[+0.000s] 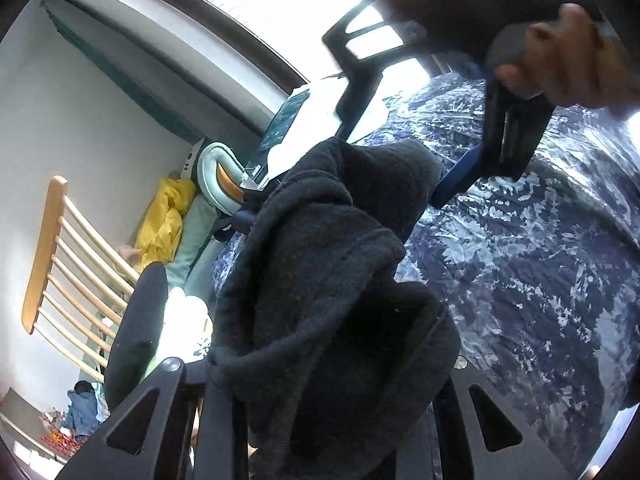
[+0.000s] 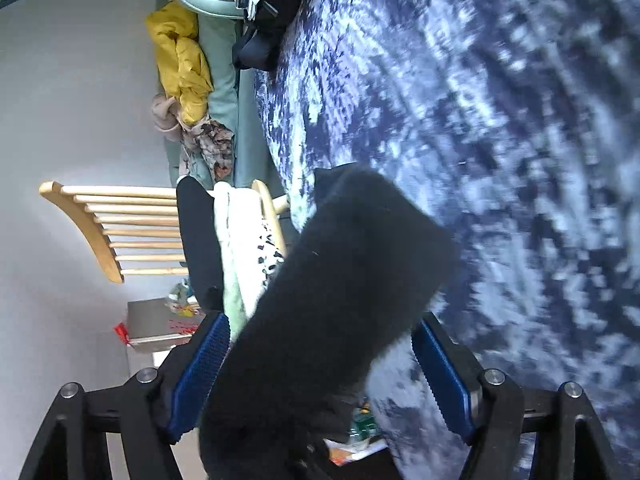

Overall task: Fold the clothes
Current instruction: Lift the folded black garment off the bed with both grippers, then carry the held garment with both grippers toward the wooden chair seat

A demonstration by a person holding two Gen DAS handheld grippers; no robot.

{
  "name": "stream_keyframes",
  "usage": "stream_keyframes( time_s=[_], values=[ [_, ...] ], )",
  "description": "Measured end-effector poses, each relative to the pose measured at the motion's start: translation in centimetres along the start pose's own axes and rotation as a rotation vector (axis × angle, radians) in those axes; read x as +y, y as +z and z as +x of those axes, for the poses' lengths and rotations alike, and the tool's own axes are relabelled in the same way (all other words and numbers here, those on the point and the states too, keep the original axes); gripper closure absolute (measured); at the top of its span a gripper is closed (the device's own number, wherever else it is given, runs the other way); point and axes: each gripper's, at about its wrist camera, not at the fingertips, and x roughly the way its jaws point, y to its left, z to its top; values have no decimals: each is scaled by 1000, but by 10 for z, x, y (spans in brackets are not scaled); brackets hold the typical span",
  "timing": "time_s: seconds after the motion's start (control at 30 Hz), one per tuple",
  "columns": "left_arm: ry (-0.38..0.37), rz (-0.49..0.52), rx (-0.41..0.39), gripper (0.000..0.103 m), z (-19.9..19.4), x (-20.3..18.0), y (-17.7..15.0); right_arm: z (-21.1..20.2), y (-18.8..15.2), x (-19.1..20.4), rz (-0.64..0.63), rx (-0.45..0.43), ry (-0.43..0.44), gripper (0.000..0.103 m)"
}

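A black knitted garment point(image 1: 320, 260) hangs bunched up in front of the left wrist camera. My left gripper point(image 1: 316, 360) is shut on it, and the cloth hides the fingertips. Above it, a hand point(image 1: 568, 64) holds my right gripper point(image 1: 392, 156), whose two fingers stand wide on either side of the garment's top end. In the right wrist view the same black garment point(image 2: 352, 260) passes between the blue pads point(image 2: 204, 372) of my right gripper point(image 2: 322, 372). The jaws are open; the cloth lies near the left pad and well clear of the right one.
Under and behind the garment lies a bed with a blue-and-white patterned cover point(image 1: 520, 260) point(image 2: 480, 120). A wooden chair point(image 1: 52, 248) point(image 2: 100, 232) beside it carries stacked clothes point(image 2: 248, 248). A yellow garment point(image 1: 164, 224) point(image 2: 180, 60) lies on teal bedding by the wall.
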Motion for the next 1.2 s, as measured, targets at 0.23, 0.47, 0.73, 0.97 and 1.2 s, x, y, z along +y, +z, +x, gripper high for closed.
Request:
stream_keyframes(
  time_s=[0.23,0.47,0.73,0.97,1.2],
  values=[
    [-4,11,-7,79,-4,1,-2,34,12,-7,78,12,-20,30],
    [9,6,4,79,-5,7,-6,46,9,-10,43,39,-51,66],
    [87,-22,-20,79,-24,21,-8,37,-18,33,-195,-41,-148,82],
    [240,-29,-90,79,-64,50,-14,33,-58,101,-409,-124,-153,84],
    [477,-58,-134,79,-99,108,-29,50,-109,190,-665,-164,-81,85]
  ],
)
